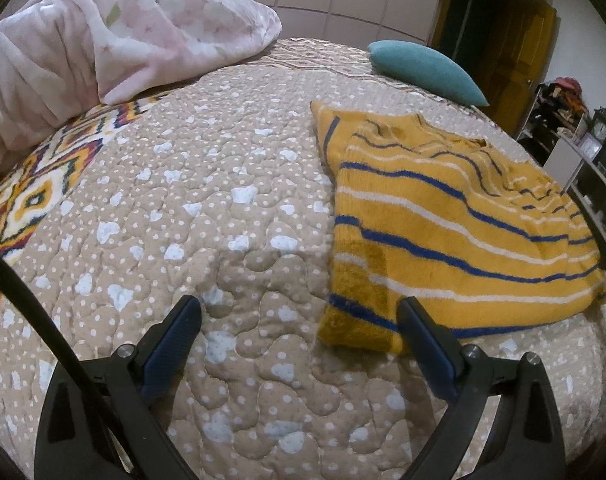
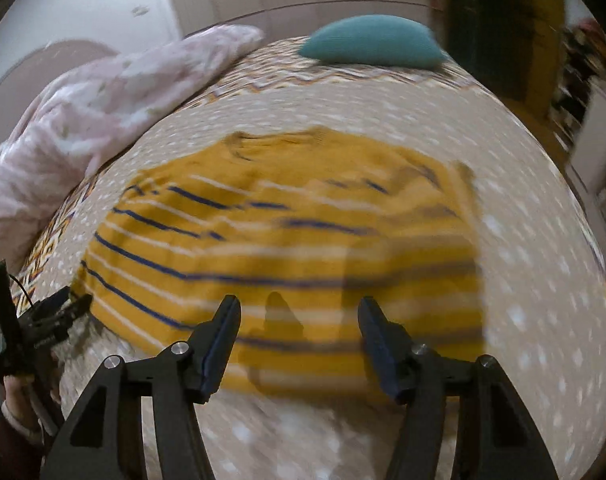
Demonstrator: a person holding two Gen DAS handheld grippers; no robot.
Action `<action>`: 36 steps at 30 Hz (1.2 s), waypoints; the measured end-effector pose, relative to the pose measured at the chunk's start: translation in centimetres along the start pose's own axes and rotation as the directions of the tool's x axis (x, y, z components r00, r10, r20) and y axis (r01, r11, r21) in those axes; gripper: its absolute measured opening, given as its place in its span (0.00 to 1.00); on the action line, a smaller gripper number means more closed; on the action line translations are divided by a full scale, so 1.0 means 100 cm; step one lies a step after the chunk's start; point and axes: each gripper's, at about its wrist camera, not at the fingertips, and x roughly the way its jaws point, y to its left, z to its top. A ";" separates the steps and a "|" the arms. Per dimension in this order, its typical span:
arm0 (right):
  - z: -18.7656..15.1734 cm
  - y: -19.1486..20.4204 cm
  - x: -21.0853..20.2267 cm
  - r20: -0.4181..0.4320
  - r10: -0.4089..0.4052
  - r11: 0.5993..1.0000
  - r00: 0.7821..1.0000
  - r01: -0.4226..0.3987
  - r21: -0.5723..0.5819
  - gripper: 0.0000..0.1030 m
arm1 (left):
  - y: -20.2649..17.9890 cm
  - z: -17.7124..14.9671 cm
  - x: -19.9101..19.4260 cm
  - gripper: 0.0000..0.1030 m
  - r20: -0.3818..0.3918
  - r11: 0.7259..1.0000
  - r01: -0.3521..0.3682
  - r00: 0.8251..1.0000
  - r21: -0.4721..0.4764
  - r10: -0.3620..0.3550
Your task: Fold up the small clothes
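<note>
Fuzzy yellow sweater (image 1: 455,220), blue-white stripes, folded on quilted beige dotted bed cover (image 1: 191,200); teal cushion (image 1: 427,70) far. Left tool (image 1: 299,320), right tool (image 2: 299,316) gape, empty.

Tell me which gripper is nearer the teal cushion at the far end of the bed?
Hard to call; both grippers sit far from the teal cushion. Left gripper is beside the yellow striped sweater; right gripper hovers over its near edge.

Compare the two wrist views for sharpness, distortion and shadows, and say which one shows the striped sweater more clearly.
Left wrist view: sharp; the yellow striped sweater and quilt stitching read clearly, with fisheye bending at the edges. Right wrist view: motion-smeared, the sweater's stripes streaked, the teal pillow soft-edged; the right gripper itself stays crisp, and its finger shadows fall on the sweater. The left view is clearer.
</note>
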 end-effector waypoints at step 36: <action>0.016 -0.127 0.056 0.125 0.319 0.850 0.939 -0.342 0.402 0.68 | -0.161 -0.041 -0.077 0.83 -0.057 0.952 0.229 0.973 0.202 -0.222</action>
